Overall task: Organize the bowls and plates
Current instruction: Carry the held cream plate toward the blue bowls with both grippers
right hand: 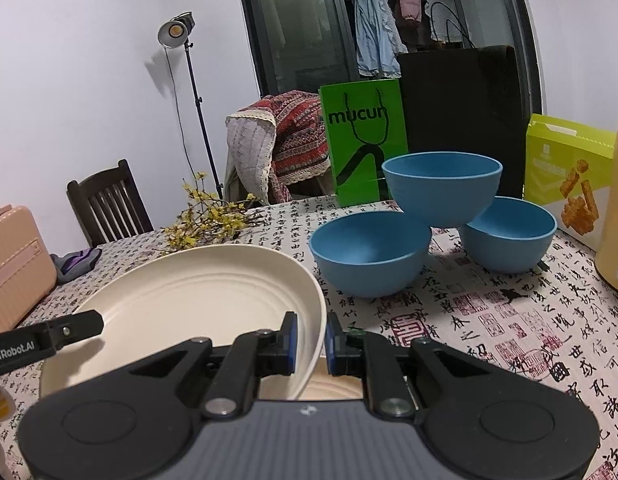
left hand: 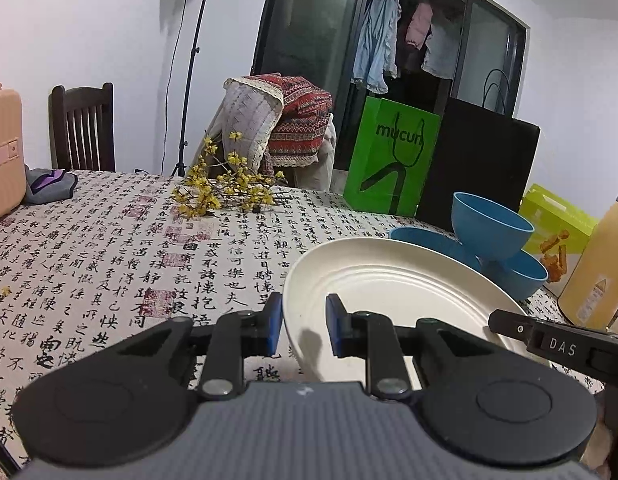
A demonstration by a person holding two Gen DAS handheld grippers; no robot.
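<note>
Cream round ridged plate (right hand: pixel 197 304), rigid, light-looking and smooth, hangs tilted above the desk (right hand: pixel 489 312) near its front edge. Left tongs (left hand: pixel 303 322) and right tongs (right hand: pixel 311 340) each pinch its thin rim on opposite sides; rim grips could slip.

Right gripper (right hand: pixel 311 338): low centre of the frame, blue pads closed on the right rim of the plate.
Plate (right hand: pixel 197 300): cream, ridged rings, lower left, tilted, its near edge lifted over a second cream surface glimpsed beneath.
Left gripper: one black finger (right hand: pixel 75 326) comes in from the left edge onto the plate's left rim.
Bowls: three blue; one centre (right hand: pixel 371 254), one right (right hand: pixel 509 236), a third (right hand: pixel 443 188) resting on both.
Tablecloth (right hand: pixel 489 320): white with black calligraphy and red seals.
Background: green bag (right hand: pixel 363 144) behind the bowls.
</note>
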